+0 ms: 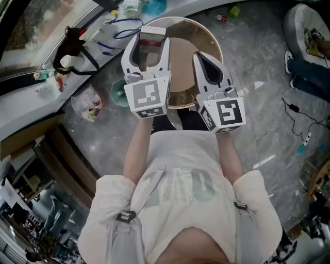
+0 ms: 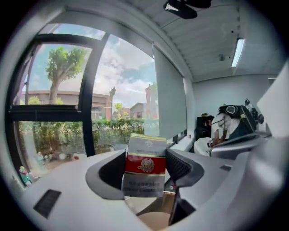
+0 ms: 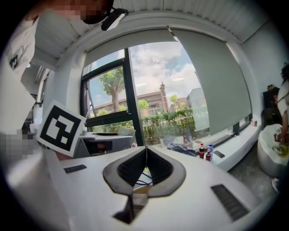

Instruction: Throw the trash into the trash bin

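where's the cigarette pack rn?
The pack is clamped in the left gripper, upper centre of the head view, over the round bin.

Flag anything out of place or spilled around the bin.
A crumpled plastic bag lies on the floor left of the round bin, not in it; small scraps litter the floor beyond it. The cigarette pack in the left gripper looks intact.

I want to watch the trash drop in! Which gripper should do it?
Left. The left gripper grips the red-and-white box over the round bin, so it likely just opens. The right gripper is shut, empty.
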Demonstrator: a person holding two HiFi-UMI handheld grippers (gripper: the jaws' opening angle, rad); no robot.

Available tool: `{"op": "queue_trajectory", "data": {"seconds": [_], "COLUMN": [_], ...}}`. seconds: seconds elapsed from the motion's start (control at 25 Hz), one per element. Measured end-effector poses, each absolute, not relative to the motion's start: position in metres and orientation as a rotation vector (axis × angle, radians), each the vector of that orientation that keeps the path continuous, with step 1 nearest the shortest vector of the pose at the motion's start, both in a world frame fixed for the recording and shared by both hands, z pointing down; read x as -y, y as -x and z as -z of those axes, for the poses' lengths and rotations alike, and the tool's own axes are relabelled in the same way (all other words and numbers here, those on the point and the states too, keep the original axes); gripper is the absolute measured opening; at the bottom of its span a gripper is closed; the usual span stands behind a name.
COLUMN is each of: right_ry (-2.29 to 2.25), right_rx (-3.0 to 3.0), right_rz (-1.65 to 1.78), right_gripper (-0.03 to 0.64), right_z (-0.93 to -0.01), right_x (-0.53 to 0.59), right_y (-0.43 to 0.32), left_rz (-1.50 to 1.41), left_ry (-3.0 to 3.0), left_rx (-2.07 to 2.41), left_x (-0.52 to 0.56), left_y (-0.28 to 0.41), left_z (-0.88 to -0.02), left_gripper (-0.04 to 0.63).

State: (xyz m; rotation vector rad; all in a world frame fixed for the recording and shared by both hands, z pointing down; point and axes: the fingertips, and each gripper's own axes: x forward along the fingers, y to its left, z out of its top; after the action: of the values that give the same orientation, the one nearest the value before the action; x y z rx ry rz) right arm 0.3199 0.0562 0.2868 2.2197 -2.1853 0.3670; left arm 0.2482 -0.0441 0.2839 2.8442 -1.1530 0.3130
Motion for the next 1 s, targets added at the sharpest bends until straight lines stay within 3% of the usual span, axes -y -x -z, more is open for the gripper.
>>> {"op": "queue_trajectory", "data": {"seconds": [0.52,0.84,1.0], "right_ry": [-1.662,-1.296,-1.144], "right_rx": [2.577,2.688,2.668], "right_rz": [-0.146,-0.230,-0.260], "right_gripper": [0.015,0.015,0.015], "right_z": [-0.251,-0.288,-0.334], "right_x": [0.039,0.065,0.070], "right_y": [-0.121,0.023,0.078], "left_rz": [-0.074,-0.145,-0.235], "left_ry": [-2.488,-2.171,-1.986], "left_rx": [1.731,1.907,1.893], "left_x": [0.079,0.085,0.081], "left_y": [-0.021,0.125,0.179], "left_z": [-0.246,-0.310,-0.392], "left_gripper": [0.284,0.284,0.284]}}
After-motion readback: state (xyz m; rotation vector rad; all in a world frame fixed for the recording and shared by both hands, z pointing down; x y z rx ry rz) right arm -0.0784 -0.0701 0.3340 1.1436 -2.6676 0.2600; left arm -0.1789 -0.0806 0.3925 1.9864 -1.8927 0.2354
